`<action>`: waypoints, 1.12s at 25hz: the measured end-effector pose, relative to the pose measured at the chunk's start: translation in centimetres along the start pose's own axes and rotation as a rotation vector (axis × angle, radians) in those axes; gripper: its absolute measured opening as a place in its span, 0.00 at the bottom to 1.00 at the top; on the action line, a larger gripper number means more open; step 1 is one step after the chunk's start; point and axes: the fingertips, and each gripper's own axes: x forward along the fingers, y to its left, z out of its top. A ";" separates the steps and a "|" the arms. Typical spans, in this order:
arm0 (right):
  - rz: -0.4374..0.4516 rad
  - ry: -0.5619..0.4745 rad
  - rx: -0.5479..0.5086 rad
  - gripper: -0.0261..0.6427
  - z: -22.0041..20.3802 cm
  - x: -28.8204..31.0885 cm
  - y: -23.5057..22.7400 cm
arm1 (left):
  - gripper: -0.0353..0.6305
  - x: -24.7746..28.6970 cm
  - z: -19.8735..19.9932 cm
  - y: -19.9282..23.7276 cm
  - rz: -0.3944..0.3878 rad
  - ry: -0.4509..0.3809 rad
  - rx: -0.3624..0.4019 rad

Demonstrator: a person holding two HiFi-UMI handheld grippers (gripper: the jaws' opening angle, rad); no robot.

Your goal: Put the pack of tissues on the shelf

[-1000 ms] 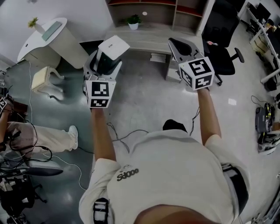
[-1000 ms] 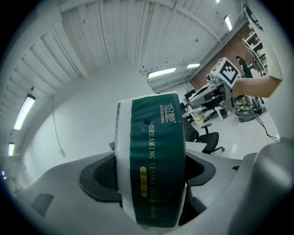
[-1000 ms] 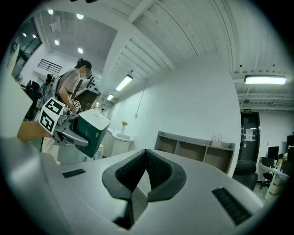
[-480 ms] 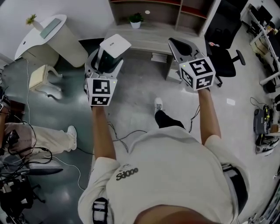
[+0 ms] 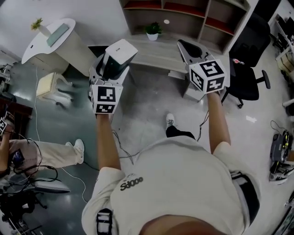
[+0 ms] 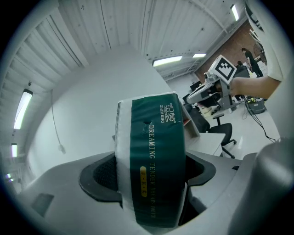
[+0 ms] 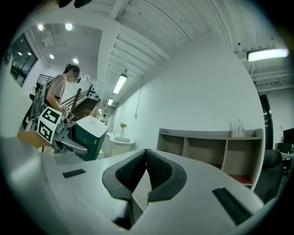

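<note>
Carry step, by the look of it: pack of tissues (image 6: 154,151) clamped between the fingers of the left gripper (image 6: 151,179), up in the air at upper centre-left of the head view, well short of the shelf (image 5: 193,16) at top. Right gripper (image 7: 145,160) fingers pressed together, nothing between them. Next move likely calls for closing the gap to the shelf, choosing a free compartment, levelling, then letting go. Shelf cut off by top edge; compartment contents too small to tell. Pack's lower end hidden behind the fingers.

An office-like workroom — swivel chair (image 5: 250,78), open shelving (image 5: 183,13), low desk (image 5: 154,49), cables (image 5: 120,146) across the floor (image 5: 147,105).
</note>
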 end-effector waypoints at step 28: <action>0.103 0.025 0.017 0.04 -4.2 20.6 -20.6 | 0.65 28.2 1.2 5.8 0.015 0.107 0.006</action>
